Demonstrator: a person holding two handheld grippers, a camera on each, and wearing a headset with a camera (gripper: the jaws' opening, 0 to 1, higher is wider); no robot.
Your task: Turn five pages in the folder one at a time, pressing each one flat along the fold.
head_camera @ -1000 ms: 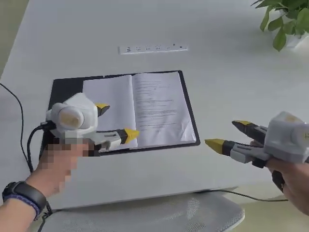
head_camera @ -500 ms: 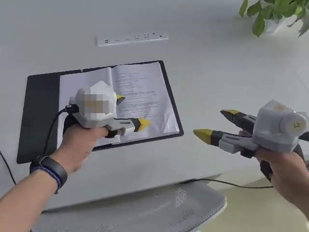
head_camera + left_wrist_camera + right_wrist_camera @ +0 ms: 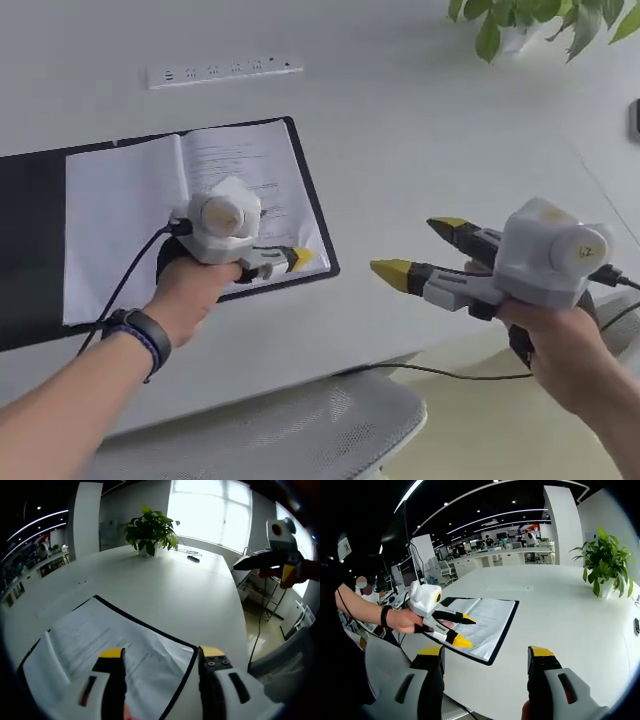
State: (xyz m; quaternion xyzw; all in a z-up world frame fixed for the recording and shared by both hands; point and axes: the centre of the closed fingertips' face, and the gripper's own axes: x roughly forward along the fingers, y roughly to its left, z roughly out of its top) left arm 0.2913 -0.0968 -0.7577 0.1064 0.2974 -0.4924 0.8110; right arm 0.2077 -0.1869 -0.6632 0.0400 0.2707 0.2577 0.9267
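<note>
The counter (image 3: 420, 150) and everything on it slid left across the head view in the last second, but that was the head turning. The folder (image 3: 30, 250) lay open and flat near the counter's front edge, where it had been. Its black cover held a sheaf of sheets, with a blank-looking left page (image 3: 120, 220) on one side of the fold and a printed page (image 3: 245, 165) on the other.

What did move against the folder was the left tongs (image 3: 285, 247). From low over the left page near the fold, they had crossed to the printed page's lower outer corner. Their jaws were apart and gripped nothing; in the left gripper view one tip sat over the paper and the other just past the cover's corner. I judged that to be a reach for the next page to turn, with no lift begun.

The right tongs (image 3: 420, 246) hung spread and empty beyond the counter's near edge, well apart from the folder, much as before.
</note>
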